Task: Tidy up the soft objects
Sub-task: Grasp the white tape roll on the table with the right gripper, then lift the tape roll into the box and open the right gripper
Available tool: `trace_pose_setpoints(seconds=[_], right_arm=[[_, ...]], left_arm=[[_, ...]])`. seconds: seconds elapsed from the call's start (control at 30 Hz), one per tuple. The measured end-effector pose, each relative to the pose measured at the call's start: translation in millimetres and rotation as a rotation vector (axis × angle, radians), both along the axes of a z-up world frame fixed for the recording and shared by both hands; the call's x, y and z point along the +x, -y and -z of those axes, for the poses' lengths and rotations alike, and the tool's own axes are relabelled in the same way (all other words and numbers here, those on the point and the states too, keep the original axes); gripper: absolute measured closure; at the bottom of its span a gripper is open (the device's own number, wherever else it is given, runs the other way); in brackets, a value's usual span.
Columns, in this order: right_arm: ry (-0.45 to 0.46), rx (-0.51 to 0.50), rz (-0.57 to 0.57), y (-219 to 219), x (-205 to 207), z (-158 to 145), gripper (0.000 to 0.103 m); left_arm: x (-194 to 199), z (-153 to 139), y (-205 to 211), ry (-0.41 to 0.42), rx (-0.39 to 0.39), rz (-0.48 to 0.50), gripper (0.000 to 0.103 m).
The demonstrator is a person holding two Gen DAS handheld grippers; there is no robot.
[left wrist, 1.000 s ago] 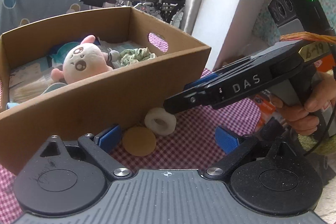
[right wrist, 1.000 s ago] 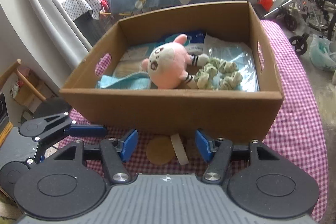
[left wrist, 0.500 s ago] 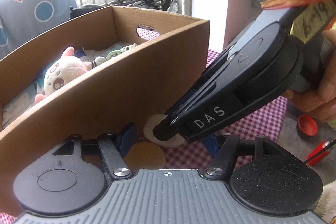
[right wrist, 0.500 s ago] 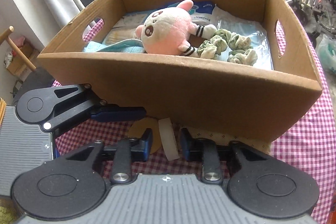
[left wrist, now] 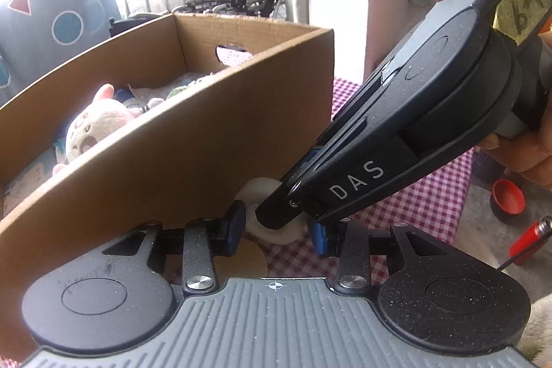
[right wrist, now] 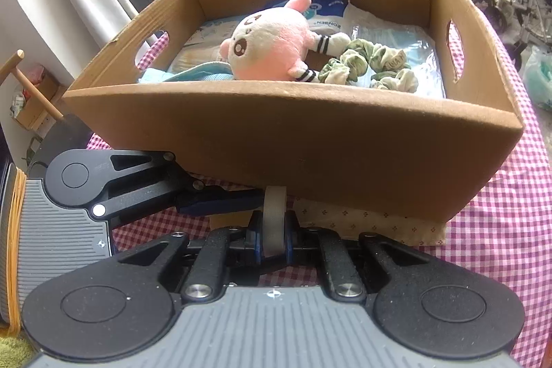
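So the white foam ring (right wrist: 274, 223), on the worktop (right wrist: 500, 230) just near of the cardboard box (right wrist: 293, 143), was pinched edge-on by the right tongs (right wrist: 272, 242), just closed. The left tongs (left wrist: 276, 231), closing around the tan pad (left wrist: 253, 259), weren't seen gripping. A lift into the box is probably needed next.

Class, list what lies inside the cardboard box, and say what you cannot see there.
Inside the cardboard box lie a pink plush toy, a green scrunchie, a light blue cloth and plastic packets. The toys and front wall hide much of the floor.
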State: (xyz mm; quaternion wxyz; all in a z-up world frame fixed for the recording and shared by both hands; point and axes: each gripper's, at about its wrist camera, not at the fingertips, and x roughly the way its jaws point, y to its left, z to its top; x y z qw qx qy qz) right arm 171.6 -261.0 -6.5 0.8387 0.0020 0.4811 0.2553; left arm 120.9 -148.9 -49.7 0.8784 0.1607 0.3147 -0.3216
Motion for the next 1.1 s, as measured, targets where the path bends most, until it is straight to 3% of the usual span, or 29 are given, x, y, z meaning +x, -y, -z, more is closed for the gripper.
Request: trace_pose_setpoints(seconds=[0.2, 0.47, 0.67, 0.87, 1.1], right_arm=[[0.050, -0.001, 0.003, -1.8, -23.4, -26.5, 0.090], [0.201, 0.016, -0.009, -6.4, -59.9, -95.8, 0.090], [0.295, 0.017, -0.063, -18.7, -43.2, -134.7, 0.090], [0.233, -0.013, -0.095, -30.7, 16.1, -131.1, 0.090], [-0.019, -0.054, -0.098, -34.7, 97.7, -76.3, 0.090]], left_arm=[[-22.6, -28.2, -6.8, 0.061, -0.017, 0.018, 0.064], [-46.5, -90.4, -30.7, 0.205, -0.114, 0.018, 0.063], [-35.2, -111.4, -45.0, 0.262, -0.160, -0.063, 0.061], [-17.5, -104.1, -70.1, 0.168, -0.196, -0.166, 0.056], [-13.3, -94.8, -104.1, 0.098, -0.234, -0.261, 0.042]])
